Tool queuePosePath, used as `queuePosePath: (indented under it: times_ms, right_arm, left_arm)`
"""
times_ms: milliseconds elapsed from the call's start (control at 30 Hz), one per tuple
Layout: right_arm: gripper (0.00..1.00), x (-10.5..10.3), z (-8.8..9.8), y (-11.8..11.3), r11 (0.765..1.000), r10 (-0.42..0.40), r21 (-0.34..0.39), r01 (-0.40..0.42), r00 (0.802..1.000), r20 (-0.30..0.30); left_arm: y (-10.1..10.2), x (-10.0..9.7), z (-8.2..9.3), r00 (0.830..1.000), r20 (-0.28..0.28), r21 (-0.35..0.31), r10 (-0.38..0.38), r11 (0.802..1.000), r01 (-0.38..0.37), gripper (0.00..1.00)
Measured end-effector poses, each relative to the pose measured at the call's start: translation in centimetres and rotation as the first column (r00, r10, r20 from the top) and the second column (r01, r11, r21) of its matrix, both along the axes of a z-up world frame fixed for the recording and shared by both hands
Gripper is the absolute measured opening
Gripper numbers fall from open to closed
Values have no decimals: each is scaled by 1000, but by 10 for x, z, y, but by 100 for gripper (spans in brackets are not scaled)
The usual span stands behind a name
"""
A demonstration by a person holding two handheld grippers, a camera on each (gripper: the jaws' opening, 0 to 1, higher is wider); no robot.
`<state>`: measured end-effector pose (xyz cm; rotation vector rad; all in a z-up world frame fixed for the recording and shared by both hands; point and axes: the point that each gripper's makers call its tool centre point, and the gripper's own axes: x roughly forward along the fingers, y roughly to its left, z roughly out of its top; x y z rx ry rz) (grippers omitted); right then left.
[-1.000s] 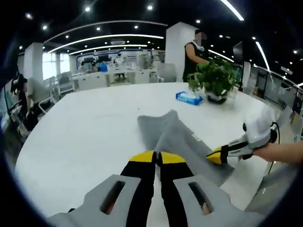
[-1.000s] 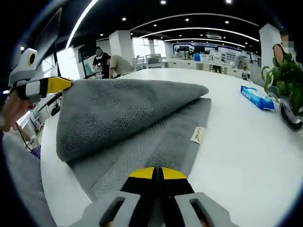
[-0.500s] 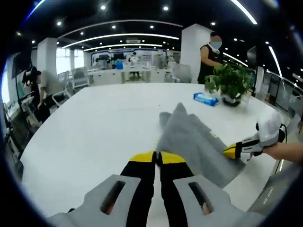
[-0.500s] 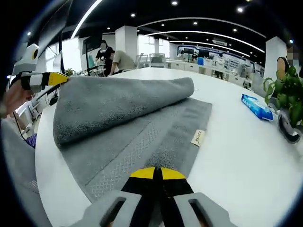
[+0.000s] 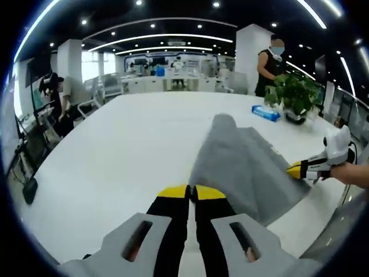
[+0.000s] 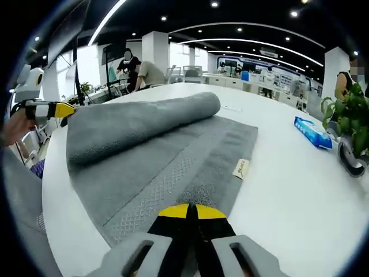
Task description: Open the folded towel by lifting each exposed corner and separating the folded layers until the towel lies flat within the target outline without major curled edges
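Note:
A grey towel lies on the white table, with a small tag on its right edge. Its upper layer is rolled back toward the left and sags low over the lower layer. My right gripper is shut on the towel's near edge. My left gripper, held by a hand at the far left, is shut on the corner of the rolled layer. In the left gripper view the towel runs away from my left gripper, and my right gripper pinches its far edge.
A blue wipes pack and a potted plant stand on the table's far right. A person stands behind the plant. Chairs and seated people are beyond the table's far edge. Bare tabletop spreads left of the towel.
My left gripper has carried the upper layer's corner lower and farther out, so the fold has rolled back and more of the lower layer shows. My right gripper keeps its hold in place.

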<state>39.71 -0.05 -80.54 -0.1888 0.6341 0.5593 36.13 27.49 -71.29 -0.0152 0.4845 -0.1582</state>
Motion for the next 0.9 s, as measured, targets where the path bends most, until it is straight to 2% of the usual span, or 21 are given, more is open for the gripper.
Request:
queuePosePath:
  times_ms: [367, 500, 567, 667, 900]
  right_arm:
    - [0, -1, 0, 0, 1000, 3, 1, -3, 1000, 4]
    - [0, -2, 0, 0, 1000, 3, 0, -3, 1000, 3]
    - [0, -2, 0, -1, 1000, 1, 0, -1, 1000, 3]
    - [0, -2, 0, -2, 1000, 0, -1, 0, 1000, 2]
    - [0, -5, 0, -4, 1000, 2, -17, -2, 1000, 5]
  left_arm:
    - [14, -14, -11, 998, -37, 1, 43, 999, -43, 2]
    - [20, -20, -22, 994, -83, 20, 67, 998, -65, 2]
    - [21, -25, -31, 989, -129, 20, 74, 997, -72, 2]
    - [22, -23, -34, 986, -146, 15, 80, 997, -78, 2]
    - [25, -28, -42, 982, -178, 96, 66, 994, -49, 3]
